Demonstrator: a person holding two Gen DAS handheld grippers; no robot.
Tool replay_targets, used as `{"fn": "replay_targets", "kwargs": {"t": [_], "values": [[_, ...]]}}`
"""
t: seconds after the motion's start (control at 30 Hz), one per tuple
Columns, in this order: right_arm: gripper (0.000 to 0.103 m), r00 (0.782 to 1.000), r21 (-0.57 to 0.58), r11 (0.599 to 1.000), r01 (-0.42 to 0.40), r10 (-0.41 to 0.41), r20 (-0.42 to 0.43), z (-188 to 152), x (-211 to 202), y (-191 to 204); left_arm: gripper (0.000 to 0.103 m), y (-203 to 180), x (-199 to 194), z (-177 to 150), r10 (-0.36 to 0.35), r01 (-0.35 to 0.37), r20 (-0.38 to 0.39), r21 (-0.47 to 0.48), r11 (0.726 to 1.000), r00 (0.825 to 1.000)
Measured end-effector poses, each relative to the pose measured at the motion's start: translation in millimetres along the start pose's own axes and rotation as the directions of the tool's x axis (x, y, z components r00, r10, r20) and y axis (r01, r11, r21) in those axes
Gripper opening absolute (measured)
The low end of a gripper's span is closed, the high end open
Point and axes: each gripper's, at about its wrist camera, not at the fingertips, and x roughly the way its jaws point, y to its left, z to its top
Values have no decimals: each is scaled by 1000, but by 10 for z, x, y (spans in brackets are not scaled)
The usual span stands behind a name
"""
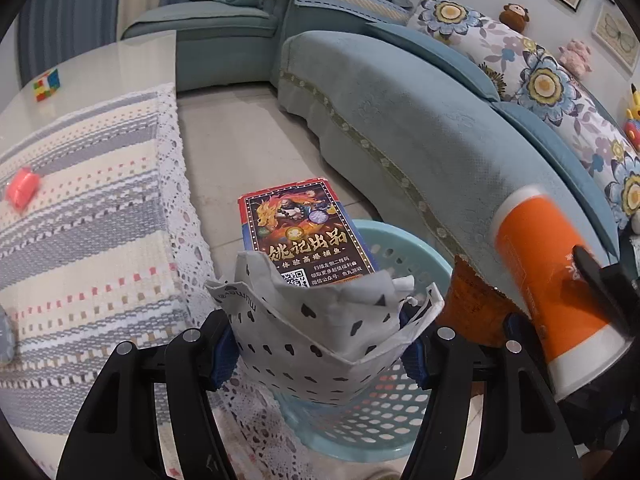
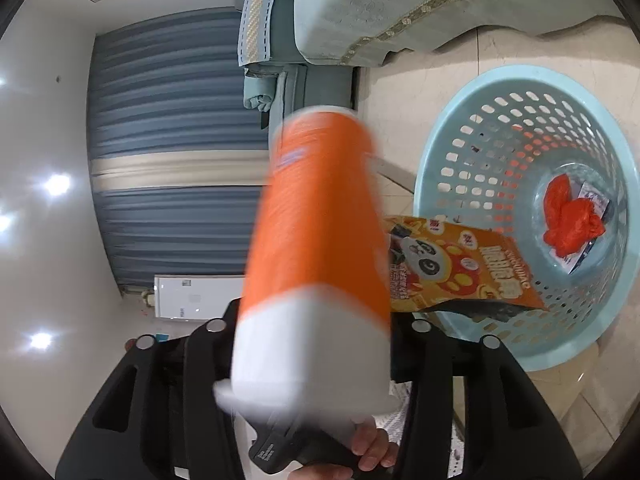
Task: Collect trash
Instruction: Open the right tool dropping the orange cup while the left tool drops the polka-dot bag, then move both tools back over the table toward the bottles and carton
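Observation:
My left gripper (image 1: 320, 344) is shut on a bundle of trash: a white spotted paper bag (image 1: 320, 328) with a red and black printed box (image 1: 306, 232) sticking out of it. It holds them above the light blue basket (image 1: 416, 248). My right gripper (image 2: 316, 344) is shut on an orange and white cup (image 2: 320, 240), blurred, with an orange panda snack packet (image 2: 460, 268) beside it, at the basket's rim (image 2: 432, 168). The cup also shows in the left wrist view (image 1: 556, 280). Inside the basket lie a red plastic bag (image 2: 568, 216) and a wrapper.
A table with a striped lace-edged cloth (image 1: 88, 216) stands left, with a pink item (image 1: 24, 188) and a puzzle cube (image 1: 48, 84) on it. A teal sofa (image 1: 400, 120) with floral cushions curves along the right. Tiled floor (image 1: 240, 148) lies between them.

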Motion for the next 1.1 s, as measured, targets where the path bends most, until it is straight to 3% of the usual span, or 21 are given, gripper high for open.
{"fn": "replay_targets", "kwargs": {"t": [0.17, 0.23, 0.27, 0.37, 0.97, 1.1], "values": [[53, 1000, -23, 1000, -17, 17, -6, -16, -11, 60, 67, -31, 39, -12, -79, 79, -43, 1, 997, 996], [36, 1000, -57, 998, 7, -6, 15, -29, -39, 111, 73, -59, 37, -21, -84, 84, -42, 7, 996, 996], [20, 1000, -85, 996, 16, -15, 20, -35, -49, 154, 77, -71, 38, -29, -79, 80, -41, 13, 997, 996], [13, 999, -123, 992, 30, -28, 15, -57, -51, 224, 85, -93, 41, -48, -64, 65, -47, 26, 998, 997], [13, 998, -223, 973, 62, -55, 40, -155, -56, 428, 89, 169, -262, -53, -95, 95, -19, -12, 995, 995], [13, 999, -250, 967, 49, -44, 28, -223, 2, 505, 95, 289, -463, -44, -77, 78, 17, -29, 997, 997]]}}
